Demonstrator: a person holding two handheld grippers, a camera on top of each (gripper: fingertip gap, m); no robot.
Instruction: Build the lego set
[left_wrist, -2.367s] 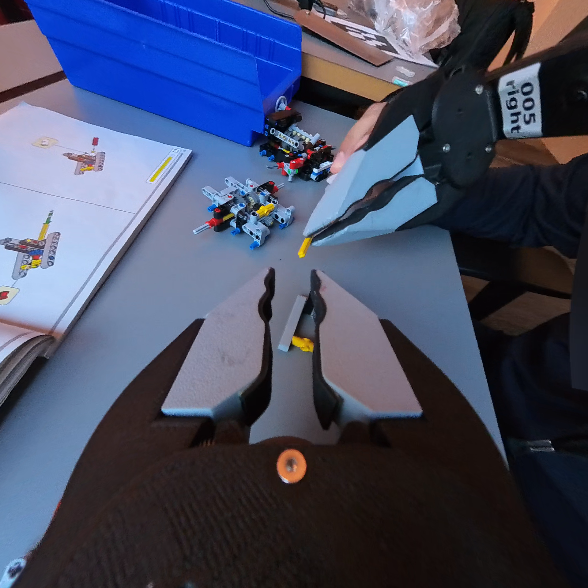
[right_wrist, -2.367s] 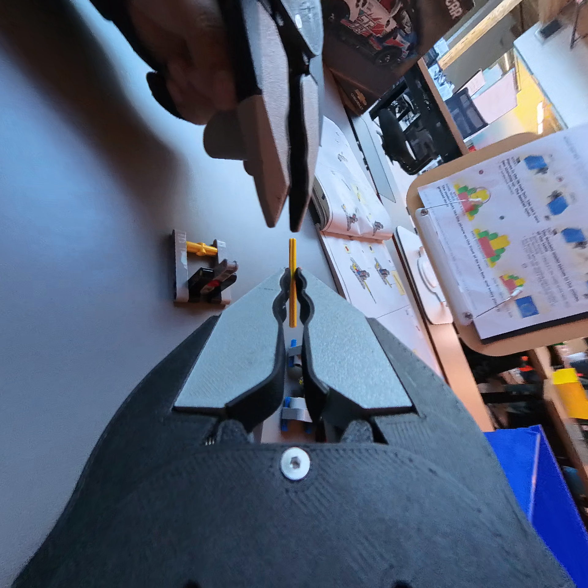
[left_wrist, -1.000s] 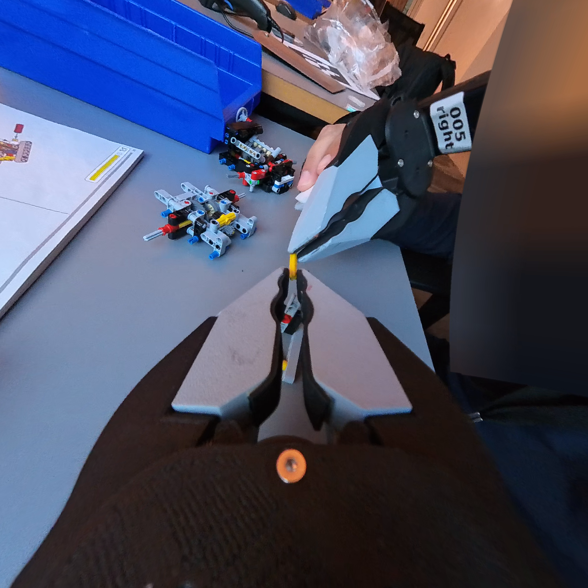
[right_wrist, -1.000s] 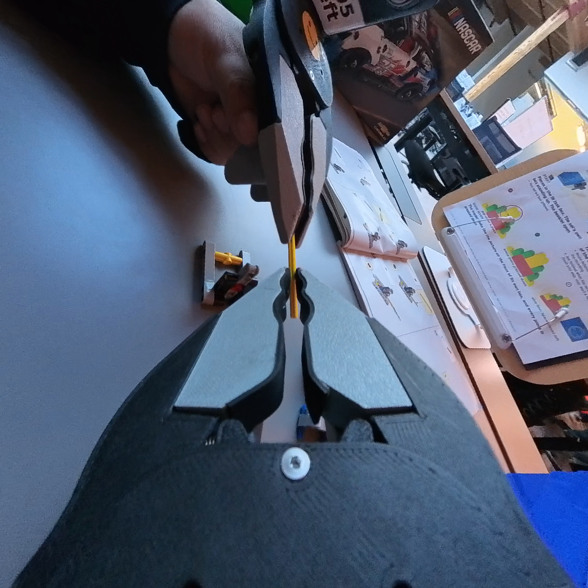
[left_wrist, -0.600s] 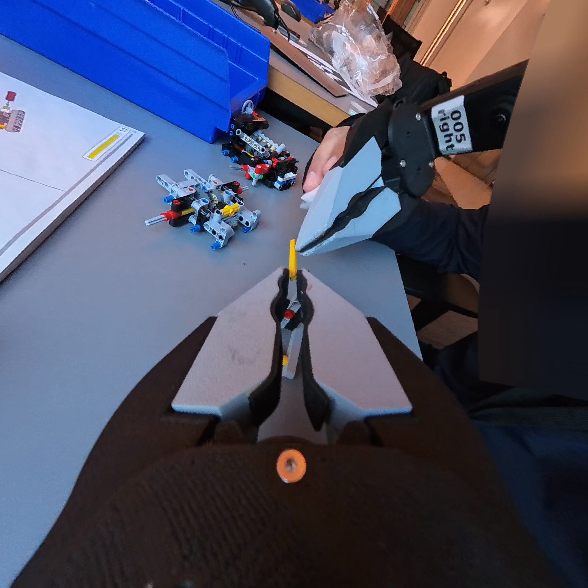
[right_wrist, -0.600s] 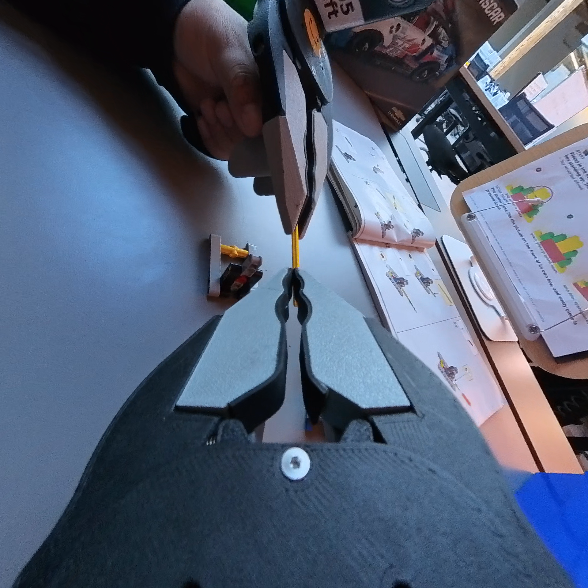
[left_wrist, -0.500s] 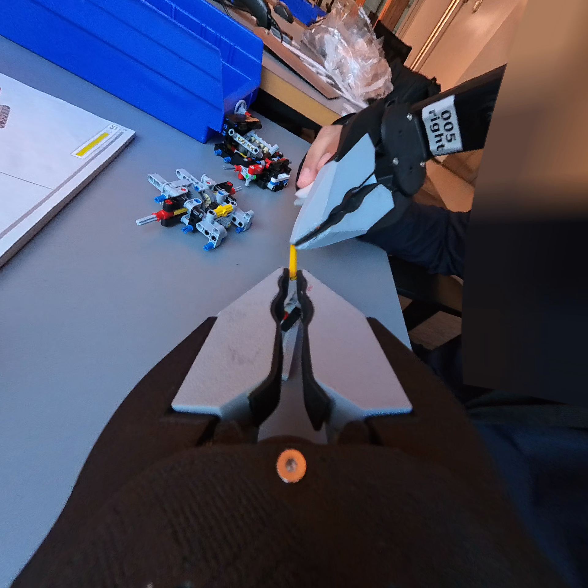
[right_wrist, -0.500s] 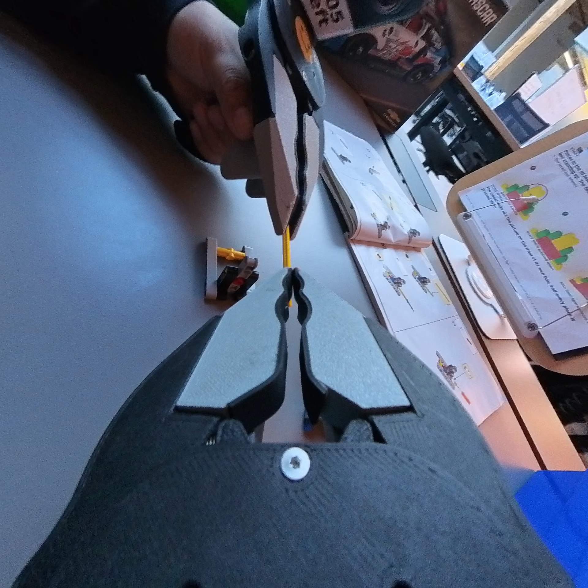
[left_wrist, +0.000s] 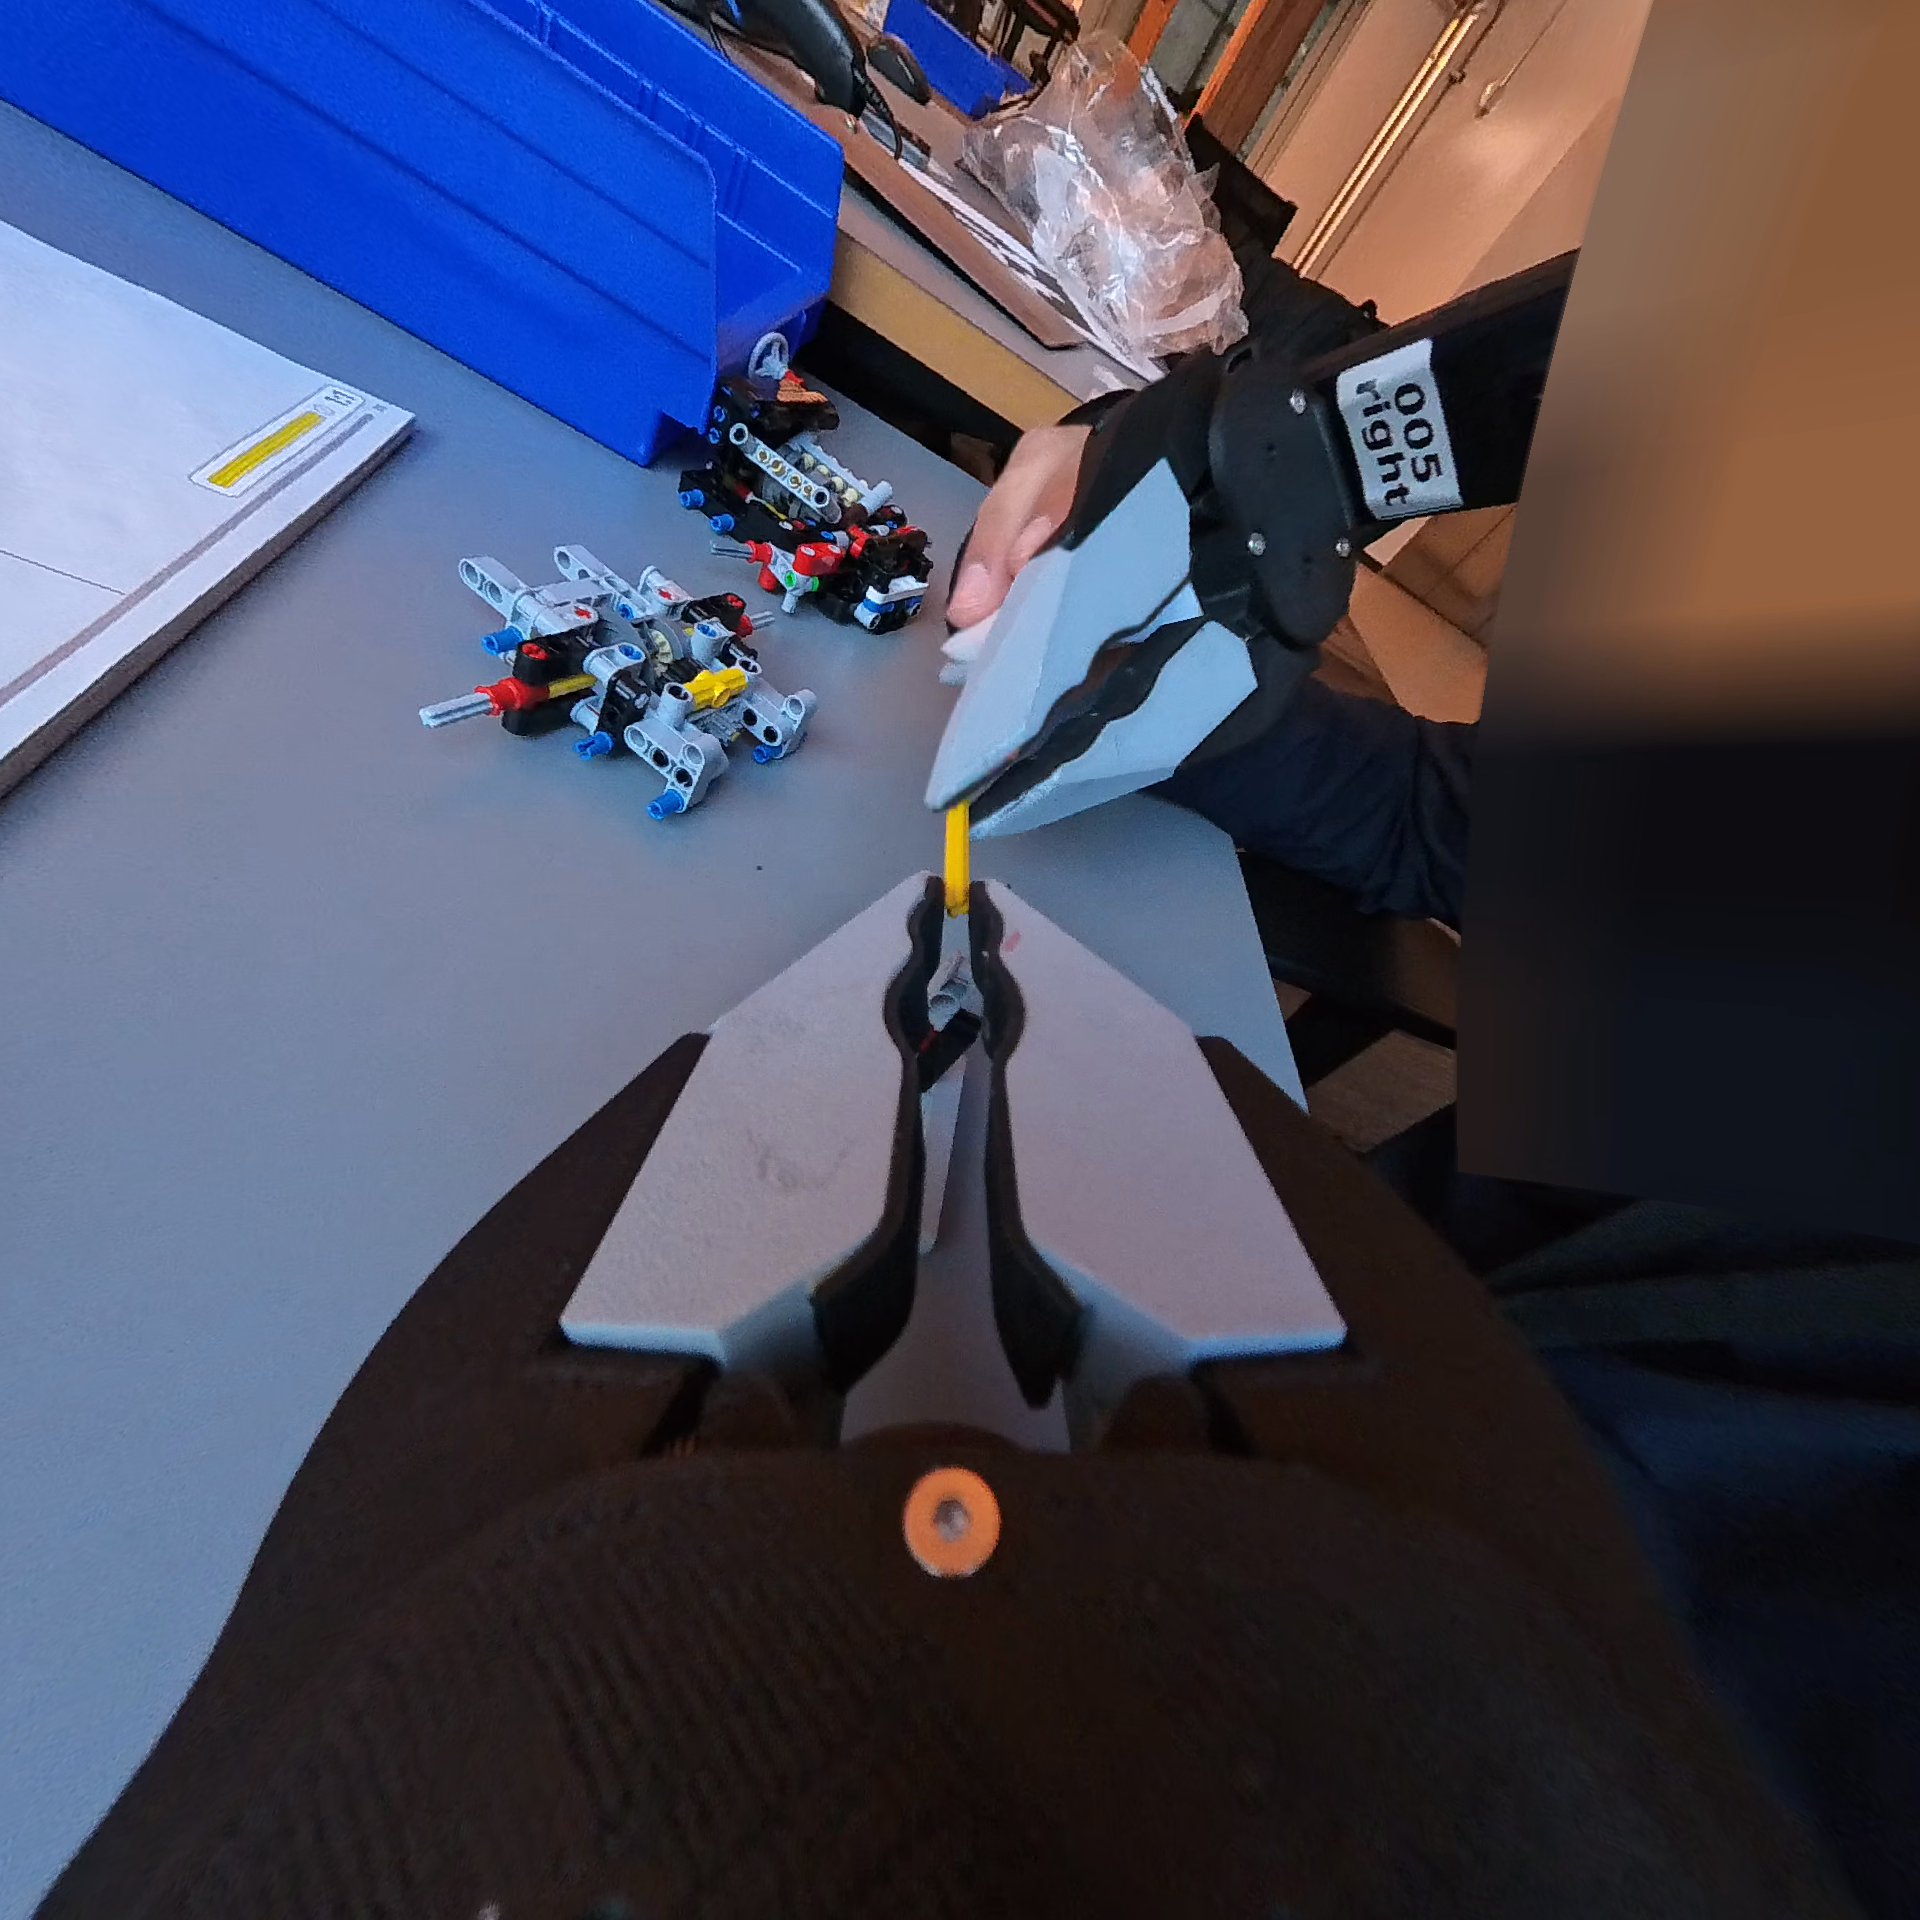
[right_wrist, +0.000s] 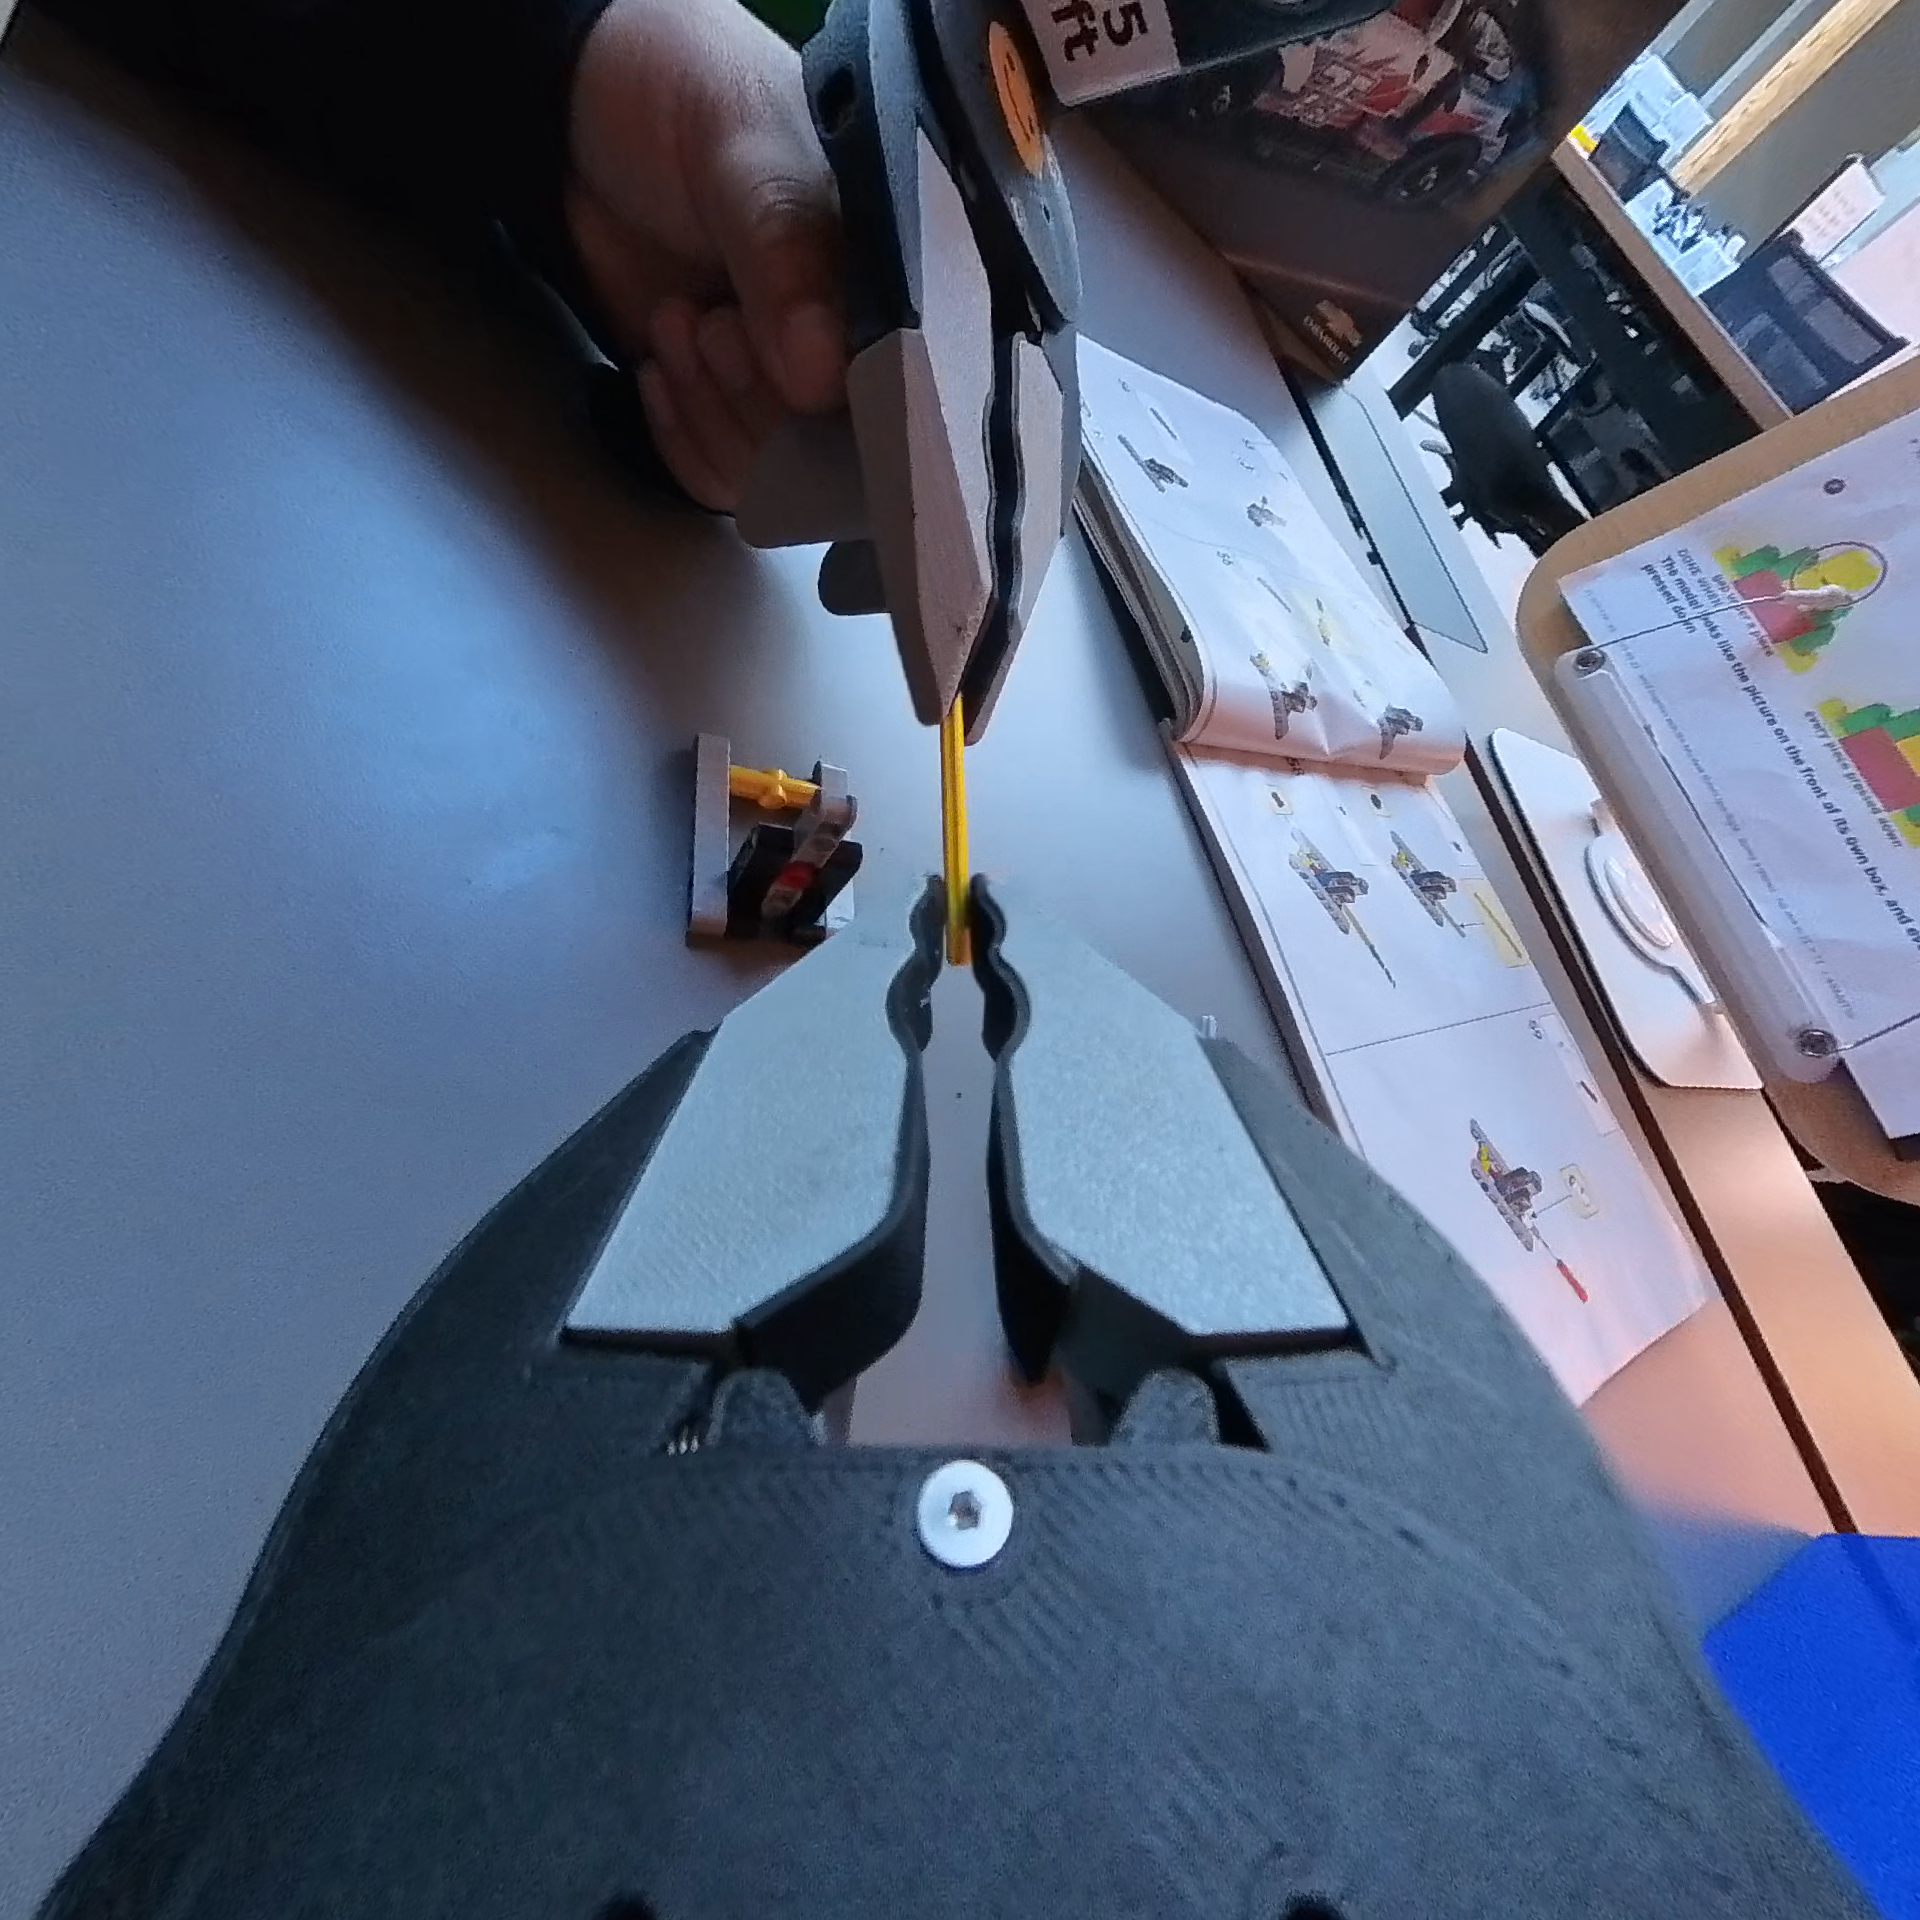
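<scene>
A thin yellow axle (left_wrist: 954, 852) is gripped at both ends above the grey table (left_wrist: 312, 987). My left gripper (left_wrist: 954, 906) is shut on its near end, and my right gripper (left_wrist: 964, 808) is shut on its far end. In the right wrist view the axle (right_wrist: 952, 810) runs from my right gripper (right_wrist: 954, 916) up to the left gripper (right_wrist: 951, 715), held by a hand (right_wrist: 707, 260). A small grey, black and yellow brick assembly (right_wrist: 769, 852) lies on the table just left of the axle. It also shows between the left fingers (left_wrist: 951, 1023).
Two larger brick assemblies (left_wrist: 634, 675) (left_wrist: 810, 540) lie ahead on the left, before a blue bin (left_wrist: 468, 187). An open instruction booklet (left_wrist: 125, 499) (right_wrist: 1351, 831) lies at the side. A board with coloured pictures (right_wrist: 1766, 727) and a printed box (right_wrist: 1351, 104) stand beyond. Both grippers' tips are close together, under 4 cm apart.
The left gripper, open over the small assembly before, rose and shut on the free end of the axle held by the right gripper. Since then the tips have drawn slightly apart, showing more axle.
</scene>
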